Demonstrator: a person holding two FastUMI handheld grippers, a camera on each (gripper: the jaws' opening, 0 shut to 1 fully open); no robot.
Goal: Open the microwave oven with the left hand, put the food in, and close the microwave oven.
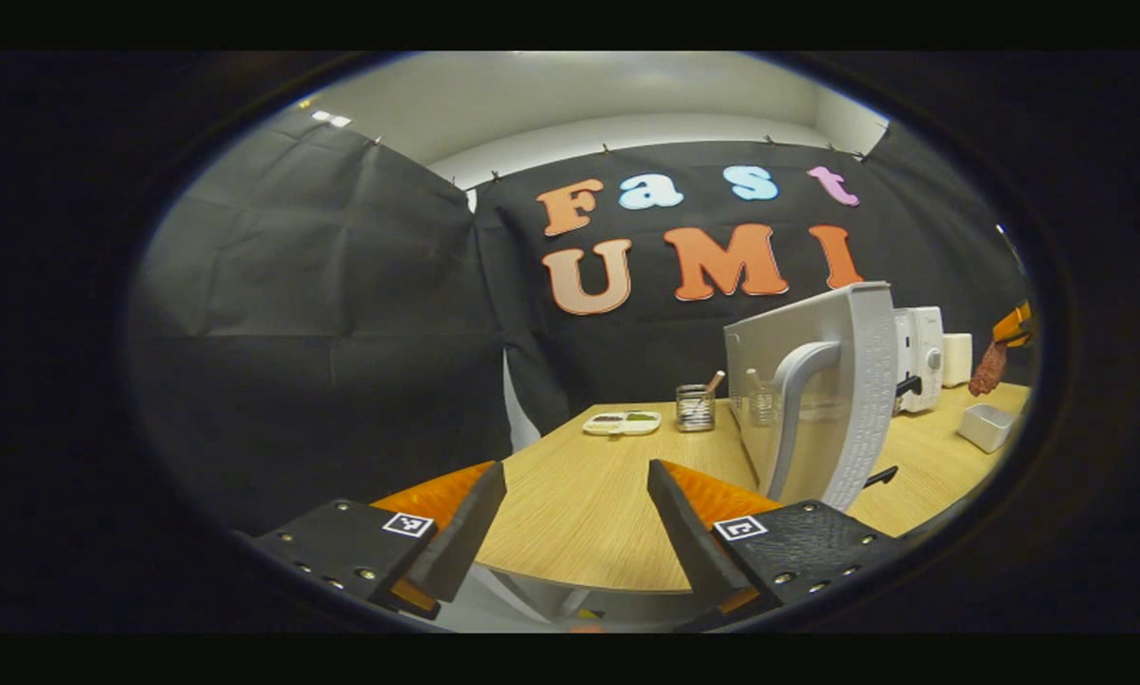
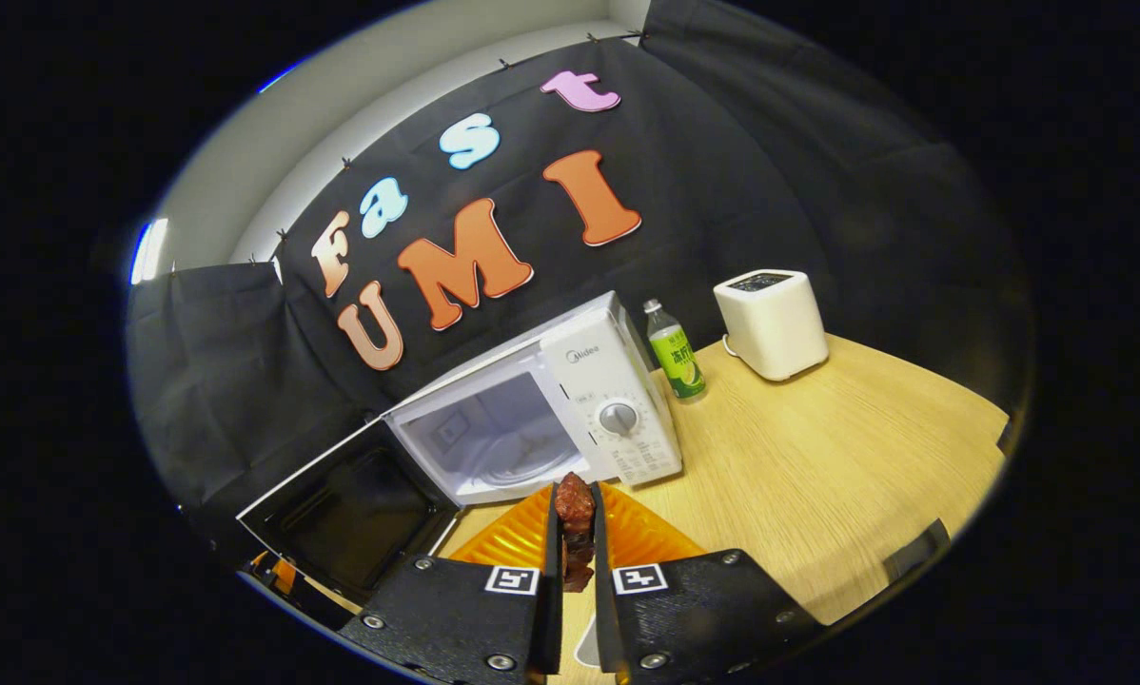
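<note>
Holding a reddish-brown piece of food (image 2: 575, 518) pinched between its fingers, the right gripper (image 2: 577, 561) hovers before the microwave oven (image 2: 570, 400) at the surface's (image 2: 817, 457) back edge. Its door (image 2: 342, 514) already hangs wide; the left gripper (image 1: 575, 518) is spread, empty. Loading and closing remain.

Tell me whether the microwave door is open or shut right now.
Open. In the right gripper view the microwave door is swung wide, baring the cavity; the food sits outside, pinched in the right gripper.
</note>
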